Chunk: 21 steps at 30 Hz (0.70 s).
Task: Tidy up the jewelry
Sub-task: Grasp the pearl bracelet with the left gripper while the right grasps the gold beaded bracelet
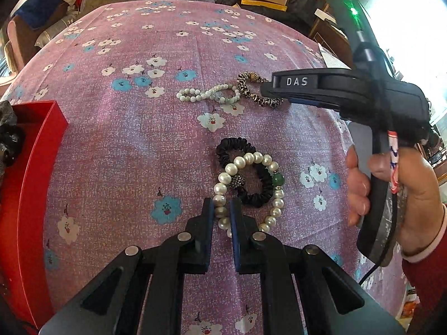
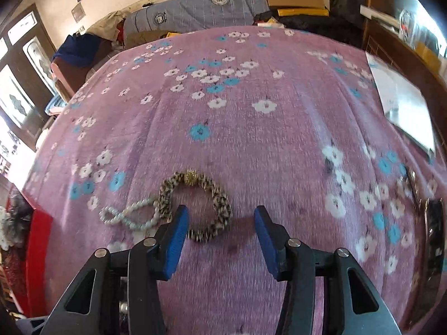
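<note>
My left gripper (image 1: 222,209) is shut on a white pearl bracelet (image 1: 232,169) with a green bead, pinching its near-left strand against the cloth. The bracelet lies across a black scrunchie (image 1: 237,145). Farther back, a leopard-patterned bracelet (image 1: 245,89) with a gold clasp touches a pale bead bracelet (image 1: 206,95). In the right wrist view my right gripper (image 2: 220,216) is open just above the leopard-patterned bracelet (image 2: 225,209), whose near part sits between the blue pads without contact. The pale bead bracelet (image 2: 128,215) lies to its left. The left wrist view shows the right gripper (image 1: 265,90) in a person's hand.
A pink floral cloth (image 1: 139,139) covers the surface. An open red box (image 1: 36,150) stands at the left edge, also visible as the red box (image 2: 39,240). White paper (image 2: 405,111) and a dark flat object (image 2: 434,237) lie at the right. Folded bedding (image 2: 201,8) and cardboard sit behind.
</note>
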Tool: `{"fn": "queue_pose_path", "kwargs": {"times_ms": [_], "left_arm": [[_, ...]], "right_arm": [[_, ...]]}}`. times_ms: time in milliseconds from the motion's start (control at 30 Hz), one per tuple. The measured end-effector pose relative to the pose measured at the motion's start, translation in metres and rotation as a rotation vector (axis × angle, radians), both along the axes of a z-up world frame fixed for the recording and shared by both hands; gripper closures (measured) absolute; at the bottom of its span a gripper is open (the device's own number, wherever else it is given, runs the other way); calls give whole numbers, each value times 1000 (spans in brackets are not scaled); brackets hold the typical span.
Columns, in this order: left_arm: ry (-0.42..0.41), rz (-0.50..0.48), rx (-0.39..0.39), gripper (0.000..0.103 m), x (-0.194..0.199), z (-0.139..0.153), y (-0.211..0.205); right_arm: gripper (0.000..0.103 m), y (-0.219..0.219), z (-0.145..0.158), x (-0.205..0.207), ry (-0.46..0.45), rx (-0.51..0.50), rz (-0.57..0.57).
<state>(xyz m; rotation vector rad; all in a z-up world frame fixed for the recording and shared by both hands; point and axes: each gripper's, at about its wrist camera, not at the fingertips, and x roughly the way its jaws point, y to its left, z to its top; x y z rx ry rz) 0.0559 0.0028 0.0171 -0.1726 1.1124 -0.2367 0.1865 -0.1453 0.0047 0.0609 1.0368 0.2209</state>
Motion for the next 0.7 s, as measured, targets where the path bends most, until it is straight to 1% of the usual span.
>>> {"fn": "queue_pose_path", "kwargs": {"times_ms": [67,133,200,267,400,500,600,700], "left_arm": [[1,0,1,92,1,0,0],[4,-1,4,92,1,1,-1],[12,5,12,93,1,1,-2],[21,5,12,94,2,2,-2],[22,-12,-14,95,-1,11,0],[2,-29,-33,95,-10,26,3],[-24,-40,-33,95,-23,44,5],[-45,-34,-33,95,-35,60,11]], "right_arm": [[82,1,0,1,-12,-39,4],[94,-1,0,-1,-8,-44,14],[95,-4,0,-3,4,-27,14],[95,-11,2,-13,12,-1,7],[95,-22,10,-37,15,50,-7],[95,-34,19,-69,9,103,-16],[95,-45,26,-102,9,152,-27],[95,-54,31,-126,7,202,-42]]}}
